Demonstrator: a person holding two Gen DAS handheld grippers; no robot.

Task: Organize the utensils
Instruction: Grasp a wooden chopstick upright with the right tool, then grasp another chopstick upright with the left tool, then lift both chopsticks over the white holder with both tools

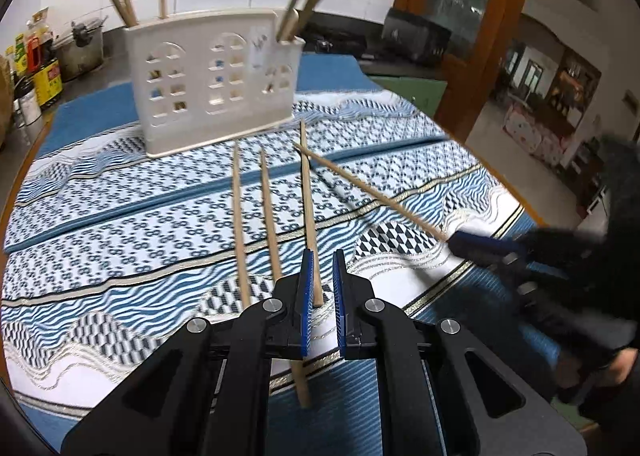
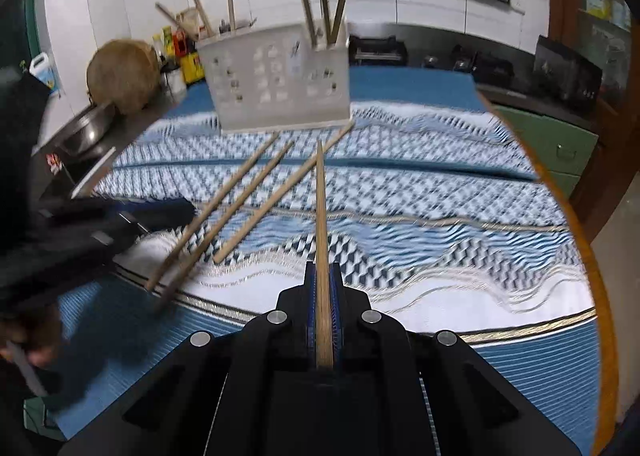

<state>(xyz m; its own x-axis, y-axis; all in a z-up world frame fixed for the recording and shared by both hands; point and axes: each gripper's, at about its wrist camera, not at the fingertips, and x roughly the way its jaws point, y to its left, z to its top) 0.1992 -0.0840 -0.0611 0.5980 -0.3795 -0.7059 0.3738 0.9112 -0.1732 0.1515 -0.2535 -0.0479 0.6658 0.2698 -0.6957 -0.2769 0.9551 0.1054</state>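
A white perforated utensil holder (image 1: 212, 79) stands at the far side of the patterned cloth, with several chopsticks upright in it; it also shows in the right wrist view (image 2: 280, 79). Three loose chopsticks (image 1: 240, 215) lie on the cloth before it. My left gripper (image 1: 322, 260) is open, low over the near end of the rightmost loose chopstick (image 1: 308, 199), which lies between the fingers. My right gripper (image 2: 323, 272) is shut on a chopstick (image 2: 321, 215) that points toward the holder; in the left wrist view it (image 1: 472, 244) is at the right, chopstick (image 1: 372, 195) raised.
A blue and white patterned cloth (image 1: 120, 215) covers the round table, whose wooden edge (image 2: 580, 240) curves at right. Bottles (image 1: 36, 71) and pots stand on a counter at the back left. A round woven object (image 2: 120, 75) and a metal bowl (image 2: 84, 131) are at left. A green cabinet (image 2: 560, 143) stands right.
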